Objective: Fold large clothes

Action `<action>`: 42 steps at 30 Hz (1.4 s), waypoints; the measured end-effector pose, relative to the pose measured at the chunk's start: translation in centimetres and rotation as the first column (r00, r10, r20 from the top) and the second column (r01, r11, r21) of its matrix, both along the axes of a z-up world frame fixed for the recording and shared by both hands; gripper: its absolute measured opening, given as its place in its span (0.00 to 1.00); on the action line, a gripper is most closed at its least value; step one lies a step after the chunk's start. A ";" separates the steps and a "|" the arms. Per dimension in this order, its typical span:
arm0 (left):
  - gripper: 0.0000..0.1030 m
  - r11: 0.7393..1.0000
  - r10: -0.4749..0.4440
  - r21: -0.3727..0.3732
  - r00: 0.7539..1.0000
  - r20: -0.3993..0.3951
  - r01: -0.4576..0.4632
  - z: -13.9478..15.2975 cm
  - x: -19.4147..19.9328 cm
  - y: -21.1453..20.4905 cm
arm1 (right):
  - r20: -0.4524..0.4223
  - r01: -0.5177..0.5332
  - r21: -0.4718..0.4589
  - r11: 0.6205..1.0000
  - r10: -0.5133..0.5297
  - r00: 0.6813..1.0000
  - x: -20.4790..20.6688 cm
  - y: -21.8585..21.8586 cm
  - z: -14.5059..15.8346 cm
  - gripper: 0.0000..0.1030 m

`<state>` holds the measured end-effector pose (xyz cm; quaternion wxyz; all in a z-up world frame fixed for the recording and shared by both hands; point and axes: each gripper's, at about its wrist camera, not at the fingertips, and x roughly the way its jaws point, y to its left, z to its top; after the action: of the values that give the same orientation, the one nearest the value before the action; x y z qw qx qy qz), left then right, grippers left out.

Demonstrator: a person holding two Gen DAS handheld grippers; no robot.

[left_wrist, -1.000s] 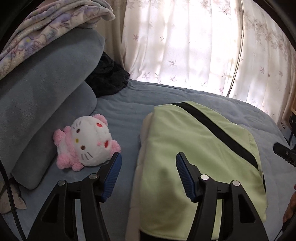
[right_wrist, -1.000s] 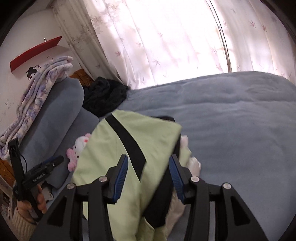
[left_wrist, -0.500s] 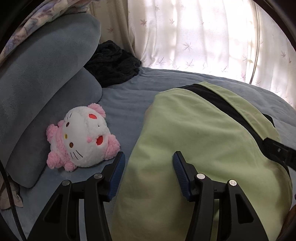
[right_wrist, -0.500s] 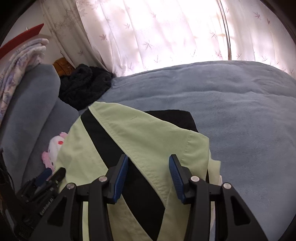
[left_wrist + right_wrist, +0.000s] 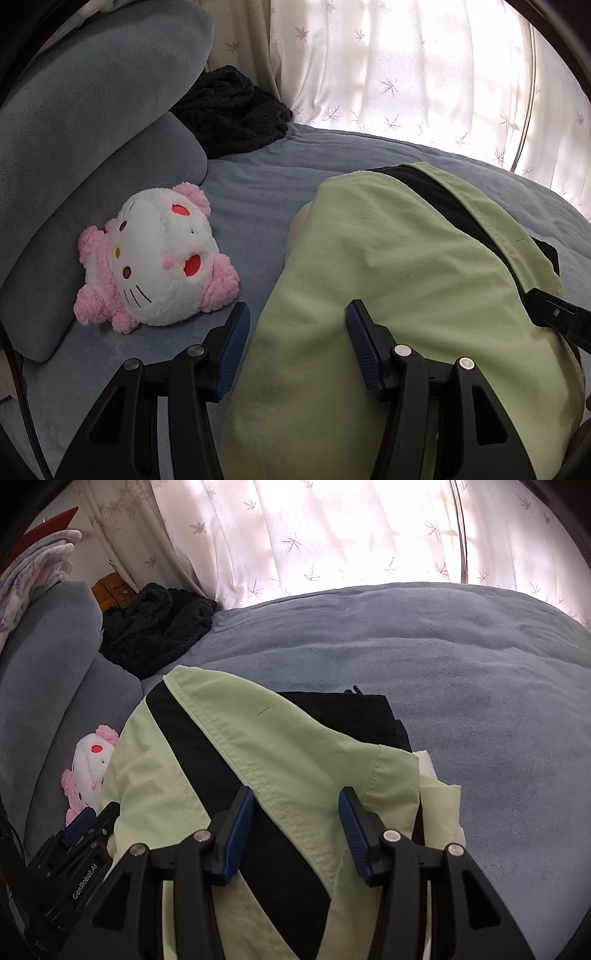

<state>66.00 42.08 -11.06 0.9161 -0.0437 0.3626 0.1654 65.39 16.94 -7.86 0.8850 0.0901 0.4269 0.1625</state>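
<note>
Both tongs have dropped closer to the light-green garment (image 5: 388, 280), folded with its black stripe (image 5: 229, 768) on the blue bed (image 5: 480, 686). Left tongs (image 5: 297, 325) and right tongs (image 5: 295, 812) hover open, gripping nothing; pink plush toy (image 5: 155, 258) sits just beside it.

The garment (image 5: 388, 295) is pale green with a black band; the bed cover (image 5: 461, 686) is blue-grey; the plush toy (image 5: 155, 258) is white and pink; the curtain (image 5: 332, 535) is white with small leaf prints.
</note>
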 end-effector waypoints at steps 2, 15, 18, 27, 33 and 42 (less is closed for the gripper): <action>0.53 1.000 -0.001 0.005 1.000 0.012 0.001 0.4 -0.6 -0.3 | 0.004 0.001 0.009 1.000 -0.001 1.000 -0.3 -0.3 0.1 0.47; 0.64 0.998 -0.055 0.040 0.997 0.047 0.053 10.3 -12.5 -4.7 | 0.013 -0.048 -0.032 0.998 0.048 0.999 -12.2 -5.8 8.4 0.64; 0.74 0.998 -0.055 0.030 0.995 0.080 0.053 13.6 -16.9 -6.2 | 0.036 -0.070 -0.053 0.996 0.072 0.997 -16.5 -7.5 11.5 0.65; 0.78 0.997 -0.065 -0.036 0.988 0.143 0.071 20.0 -28.9 -11.2 | 0.035 -0.082 -0.079 0.994 0.085 0.996 -28.1 -13.3 18.0 0.66; 0.79 0.989 -0.135 -0.044 0.977 0.167 0.145 21.9 -36.5 -15.9 | 0.059 -0.095 -0.087 0.992 0.100 0.993 -36.1 -17.9 21.2 0.67; 0.79 0.953 -0.290 -0.039 0.944 0.161 0.299 20.9 -45.5 -23.4 | -0.011 -0.085 -0.080 0.993 0.084 0.996 -45.0 -25.3 20.7 0.69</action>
<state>20.46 18.68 9.89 0.9538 -0.0302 0.2986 0.0114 20.43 -8.33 12.80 0.8785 0.0369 0.4401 0.1820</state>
